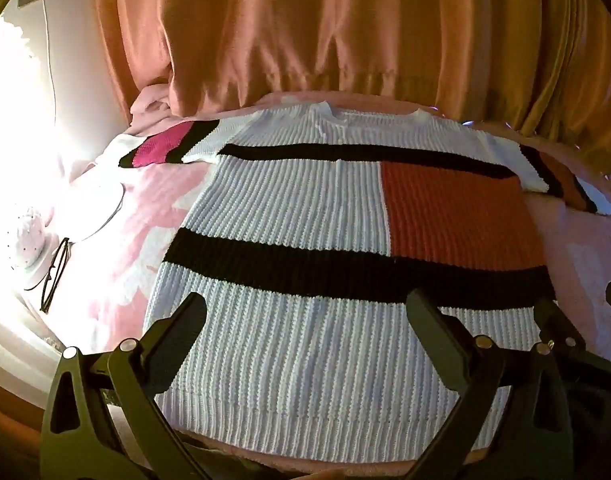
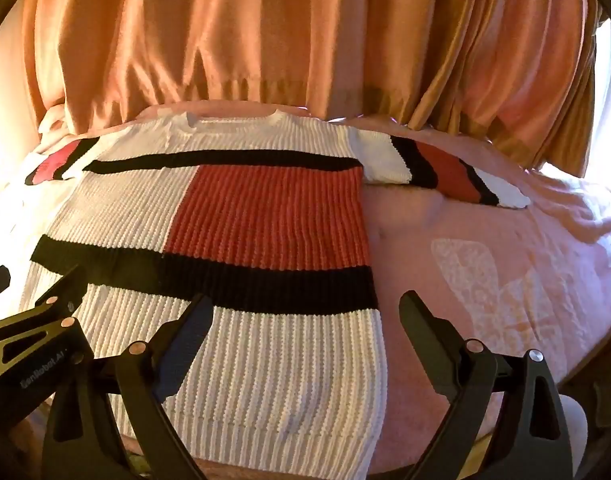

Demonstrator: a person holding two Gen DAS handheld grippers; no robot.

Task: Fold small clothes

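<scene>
A white ribbed knit sweater (image 1: 289,200) with black bands and an orange-red block lies spread flat on a pink bed cover (image 1: 577,248), neck at the far side, both sleeves out sideways. My left gripper (image 1: 305,304) hovers open over the lower left part of the body, near the hem. My right gripper (image 2: 305,302) stands open over the sweater's (image 2: 265,216) lower right edge, one finger above the knit and one above the bed cover (image 2: 485,220). Neither holds anything. Each gripper shows in the other's view: the right gripper (image 1: 581,298) and the left gripper (image 2: 35,276) are side by side.
Orange curtains (image 1: 305,32) hang close behind the bed. A pair of glasses (image 1: 55,272) and a white round object (image 1: 29,236) lie at the bright left edge of the bed. Pink cover with a pale pattern (image 2: 505,288) stretches to the sweater's right.
</scene>
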